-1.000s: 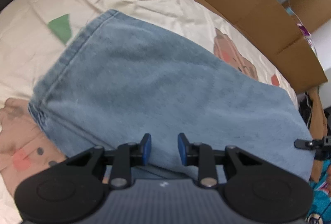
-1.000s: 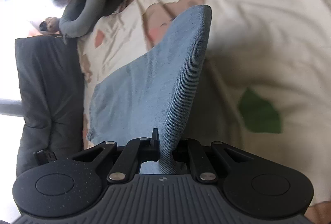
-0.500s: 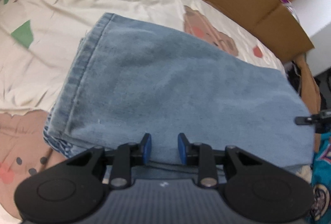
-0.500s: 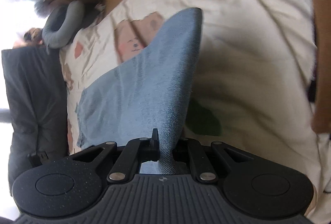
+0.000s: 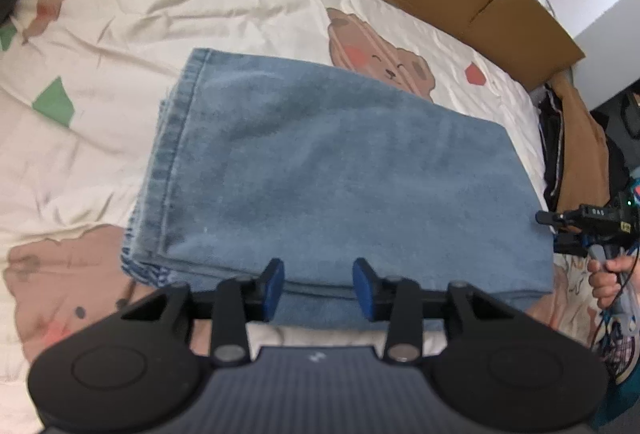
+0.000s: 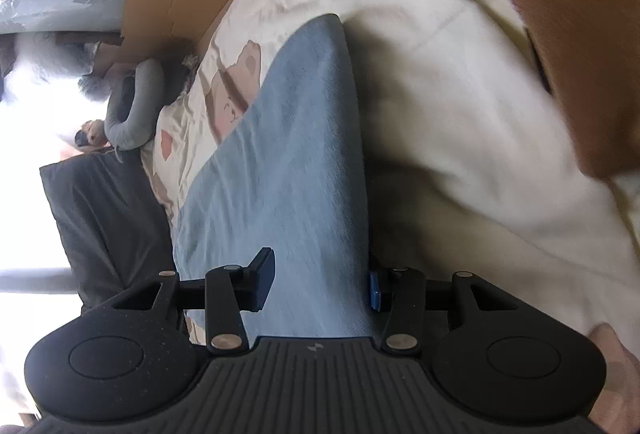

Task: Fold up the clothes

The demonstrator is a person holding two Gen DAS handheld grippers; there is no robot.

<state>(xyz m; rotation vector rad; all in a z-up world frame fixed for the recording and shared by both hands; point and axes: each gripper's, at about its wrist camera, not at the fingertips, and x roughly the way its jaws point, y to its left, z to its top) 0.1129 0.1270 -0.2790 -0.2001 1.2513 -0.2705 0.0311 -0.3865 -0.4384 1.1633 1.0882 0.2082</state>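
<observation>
Blue folded denim jeans [image 5: 344, 169] lay on the cream printed bed [image 5: 100, 137]. Both the left gripper [image 5: 318, 288] and right gripper [image 6: 318, 284] had just been opening; they stood apart, the right straddling denim.

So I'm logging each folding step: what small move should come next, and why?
Probably draw the right gripper back off the jeans. Its jaws have just been opening, the denim edge lies loose between them, and the fold looks laid flat on the bedsheet; the left gripper is open too.

Bed [image 5: 100, 137] under a cream bear-print sheet [image 5: 280, 5], folded blue denim garment [image 5: 340, 173] flat on it.
</observation>
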